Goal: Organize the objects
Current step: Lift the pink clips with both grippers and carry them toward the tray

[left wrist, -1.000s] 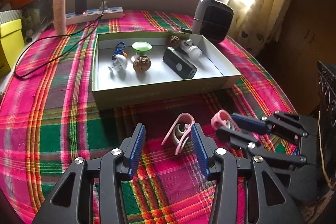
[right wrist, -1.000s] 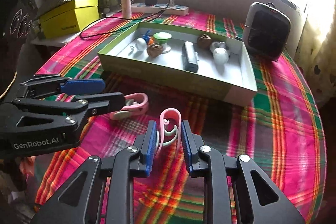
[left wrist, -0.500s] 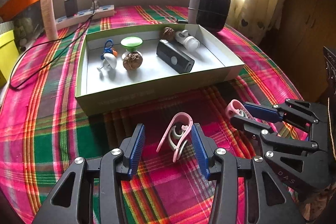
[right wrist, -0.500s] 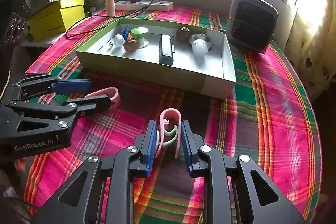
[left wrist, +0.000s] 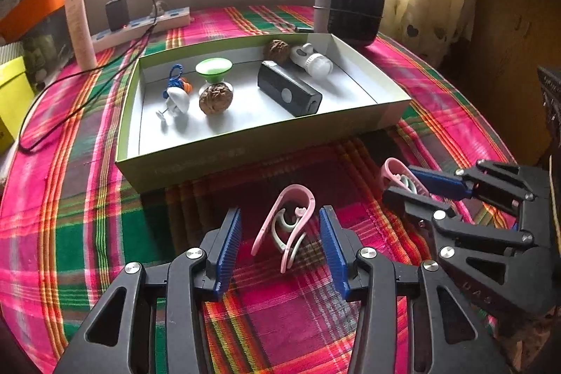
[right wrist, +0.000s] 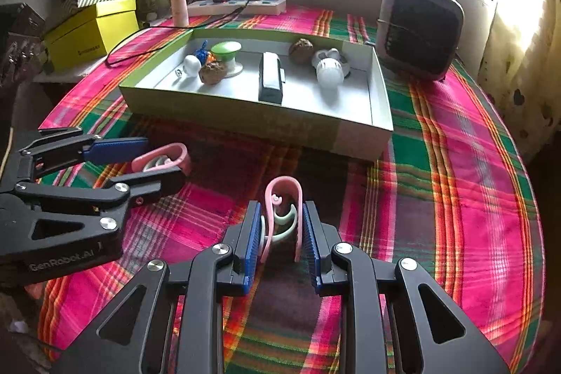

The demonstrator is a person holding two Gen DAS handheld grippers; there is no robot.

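Glossy pink plastic clip (left wrist: pixel 285 226) on woven plaid tablecloth (left wrist: pixel 70 233); matt cardboard box (left wrist: pixel 245 142).

The yellow box (left wrist: pixel 8 100) is cut by the left wrist view's left edge. The printing on the tray's (left wrist: pixel 217 160) front wall is too faint to read. The blue-and-orange trinket (right wrist: pixel 204 53) sits half hidden behind the white ball (right wrist: pixel 191 63).

Both wrist cameras sit low and close over the pink-and-green plaid tablecloth (left wrist: pixel 70 198), looking forward along their fingers towards the window, sharing the shallow green-rimmed cardboard tray (left wrist: pixel 245 142) (right wrist: pixel 245 118) and each other's black gripper.
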